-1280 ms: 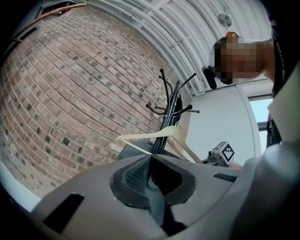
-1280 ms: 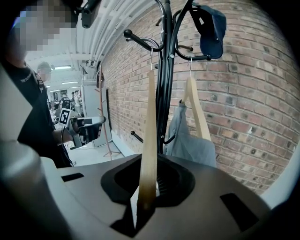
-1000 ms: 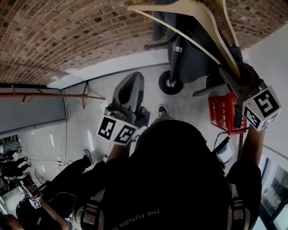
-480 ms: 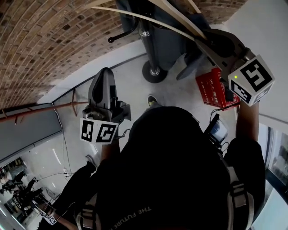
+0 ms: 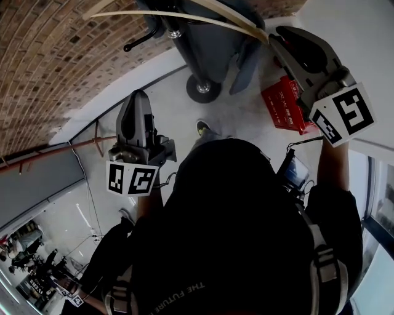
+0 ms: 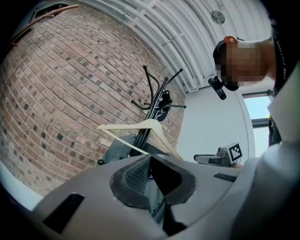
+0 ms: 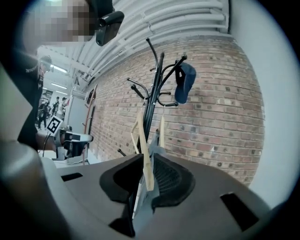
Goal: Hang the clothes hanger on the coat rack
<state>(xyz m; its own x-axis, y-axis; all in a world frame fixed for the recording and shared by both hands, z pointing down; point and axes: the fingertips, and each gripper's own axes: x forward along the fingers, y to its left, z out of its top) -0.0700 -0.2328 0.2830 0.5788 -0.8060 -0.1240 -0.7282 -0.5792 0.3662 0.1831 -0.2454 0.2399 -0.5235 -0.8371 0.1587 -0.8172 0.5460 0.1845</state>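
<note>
Head view: the right tongs [image 5: 275, 40] are clamped on one end of the wooden hanger [image 5: 184, 16] and hold it high beside the rack [image 5: 203, 86]. The rack's round base stands on the pale floor [image 5: 240, 126] by a brick wall [image 5: 49, 55]. The left tongs [image 5: 138, 98] are lower down, well apart from the hanger. A red box [image 5: 280, 107] lies on the floor near the base.

Left gripper view: the left jaws are pressed together with nothing between them. Beyond them the hanger spreads in front of the rack's black pole, its hook up near the pegs. Whether the hook sits on a peg cannot be told. The right tongs show at the hanger's right end.

Right gripper view: the hanger's pale wood stands edge-on between the right jaws, gripped there, in line with the pole. A blue cap [image 7: 185, 82] hangs on an upper peg. The left tongs show small at far left.
</note>
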